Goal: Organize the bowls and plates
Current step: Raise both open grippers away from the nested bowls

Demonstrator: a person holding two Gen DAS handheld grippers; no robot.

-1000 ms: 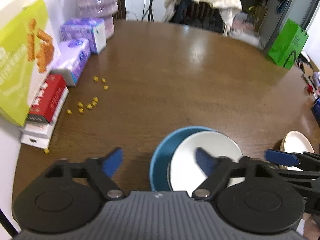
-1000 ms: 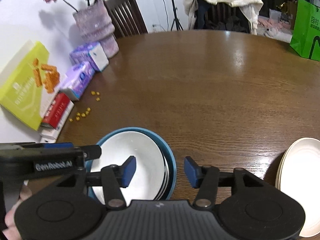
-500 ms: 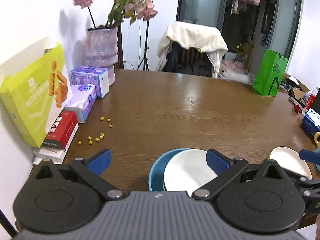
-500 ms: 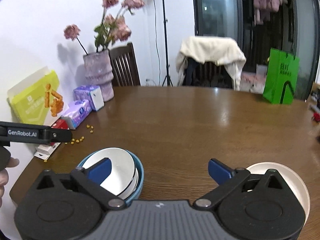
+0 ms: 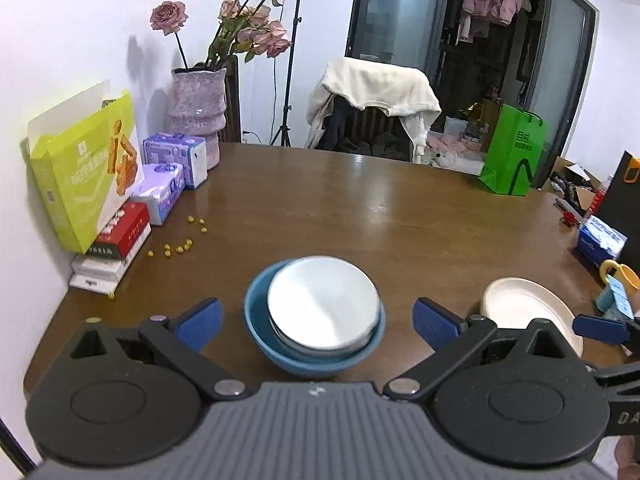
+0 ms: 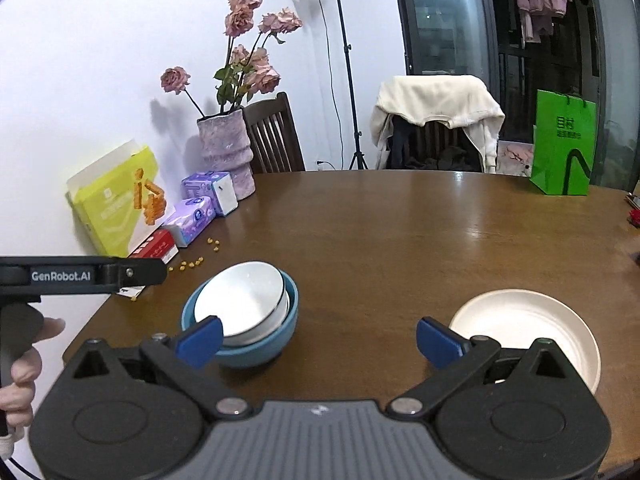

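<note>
A blue bowl (image 5: 260, 332) stands near the front edge of the brown table (image 5: 360, 216), with white bowls (image 5: 324, 304) nested inside it. A stack of cream plates (image 5: 524, 308) lies to its right. My left gripper (image 5: 318, 324) is open and empty, raised in front of the bowls. My right gripper (image 6: 320, 340) is open and empty, between the blue bowl (image 6: 280, 336) with its white bowls (image 6: 244, 300) and the cream plates (image 6: 528, 324). The left gripper's body (image 6: 80, 276) shows at the left of the right wrist view.
Along the left wall stand a yellow-green box (image 5: 84, 168), a red box (image 5: 124, 232), purple tissue packs (image 5: 168, 176) and a pink flower vase (image 5: 196, 116). Small yellow bits (image 5: 180, 246) lie scattered nearby. A green bag (image 5: 512, 152), a blue pack (image 5: 600, 240) and a yellow mug (image 5: 618, 280) stand at the right.
Both grippers have pulled back and tilted up from the bowls, and both have opened wider. The bowls and plates have stayed in place.
</note>
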